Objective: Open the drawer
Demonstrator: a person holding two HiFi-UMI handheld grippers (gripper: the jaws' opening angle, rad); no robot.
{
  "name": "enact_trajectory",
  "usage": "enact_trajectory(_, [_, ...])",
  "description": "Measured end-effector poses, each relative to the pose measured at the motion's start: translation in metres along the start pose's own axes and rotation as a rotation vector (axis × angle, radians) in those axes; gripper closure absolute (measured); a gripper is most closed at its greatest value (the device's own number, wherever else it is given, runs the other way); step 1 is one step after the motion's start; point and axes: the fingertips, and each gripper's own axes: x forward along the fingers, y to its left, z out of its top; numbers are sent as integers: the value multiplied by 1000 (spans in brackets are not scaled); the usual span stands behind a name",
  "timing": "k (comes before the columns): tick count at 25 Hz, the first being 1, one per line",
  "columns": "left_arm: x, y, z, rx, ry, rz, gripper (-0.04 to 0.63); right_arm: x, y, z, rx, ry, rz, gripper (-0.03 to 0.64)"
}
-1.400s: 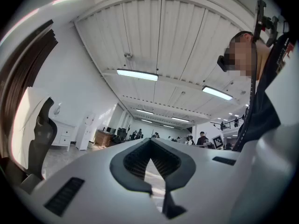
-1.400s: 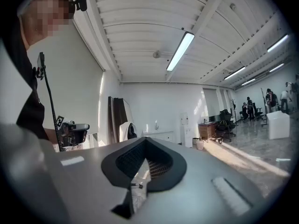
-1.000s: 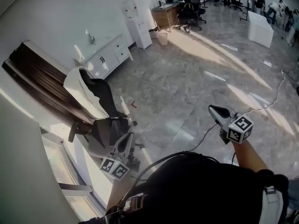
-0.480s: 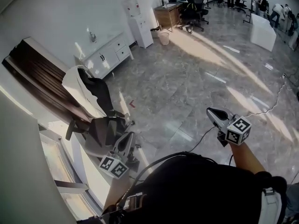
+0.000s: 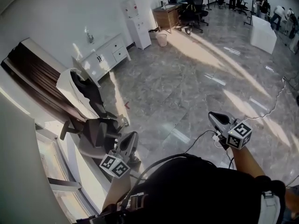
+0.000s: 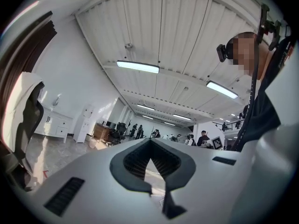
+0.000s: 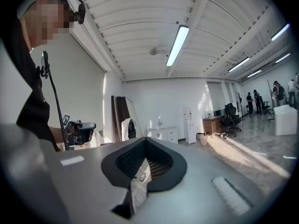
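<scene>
The step in hand is, by my reading, the approach, since no drawer is within reach yet. The likeliest target is the white cabinet (image 5: 100, 62) against the wall. Its drawers (image 5: 120, 54) have dark handles and face out over the marble floor (image 5: 187, 83) (which drawer is meant I cannot tell).

To do this well, I would pass round the office chair (image 5: 91, 111), which is draped with a white garment, and come square to the cabinet front. One pair of jaws should part before it reaches a handle. The handles look small, so the pads should close on the handle itself, not the drawer edge. The pull should then run straight out along the drawer's travel, because a skewed tug could bind it.

The cabinet stands well apart from both tools, up and left of them in the head view, beyond the chair. The right gripper view shows it small and distant just above the jaws, and the left gripper view has it at the left edge.

The left hand-held gripper (image 5: 131, 139) is clenched on nothing, its pads meeting at the tips. The right hand-held gripper (image 5: 216, 118) is likewise closed and empty, out over the floor.
</scene>
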Motion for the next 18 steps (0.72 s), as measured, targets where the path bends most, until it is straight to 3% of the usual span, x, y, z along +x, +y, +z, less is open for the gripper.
enact_trajectory(4, [25, -20, -13, 5, 23, -16, 595, -11, -23, -6, 11, 5, 2, 618])
enact_trajectory(10, [29, -16, -11, 5, 36, 13, 595, -7, -33, -17, 29, 17, 13, 618])
enact_trajectory(18, [53, 33, -13, -12, 37, 5, 595, 41, -46, -26, 18, 45, 15, 618])
